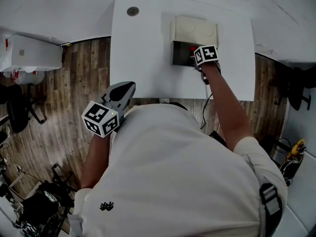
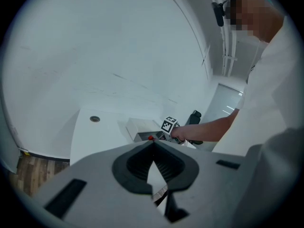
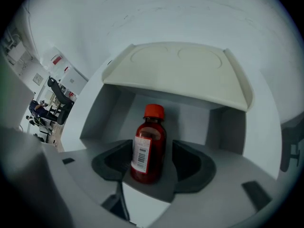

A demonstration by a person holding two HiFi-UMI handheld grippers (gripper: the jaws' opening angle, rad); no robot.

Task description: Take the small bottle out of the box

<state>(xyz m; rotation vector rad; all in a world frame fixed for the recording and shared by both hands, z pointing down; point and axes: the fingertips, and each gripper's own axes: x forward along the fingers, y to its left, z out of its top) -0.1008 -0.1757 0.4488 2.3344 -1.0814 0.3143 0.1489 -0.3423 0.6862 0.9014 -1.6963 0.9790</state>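
A small red bottle (image 3: pixel 148 151) with a red cap and a white barcode label stands upright inside the cream box (image 3: pixel 175 70), whose lid is raised behind it. My right gripper (image 3: pixel 152 151) points down into the box with its jaws open. The bottle is between the dark pads (image 3: pixel 192 164), with a gap showing on the right side. In the head view the right gripper (image 1: pixel 196 62) sits at the box (image 1: pixel 194 29) and a bit of the red bottle (image 1: pixel 192 49) shows. My left gripper (image 1: pixel 126 90) hangs by the table's near edge, its jaws (image 2: pixel 153 144) shut and empty.
The box stands at the back of a white table (image 1: pixel 143 58) with a round grommet (image 1: pixel 133 11) at its far left. Wooden floor (image 1: pixel 84 83) lies to the left, with a white cabinet (image 1: pixel 29 53) and chairs. A cable (image 1: pixel 205 107) hangs off the table's front edge.
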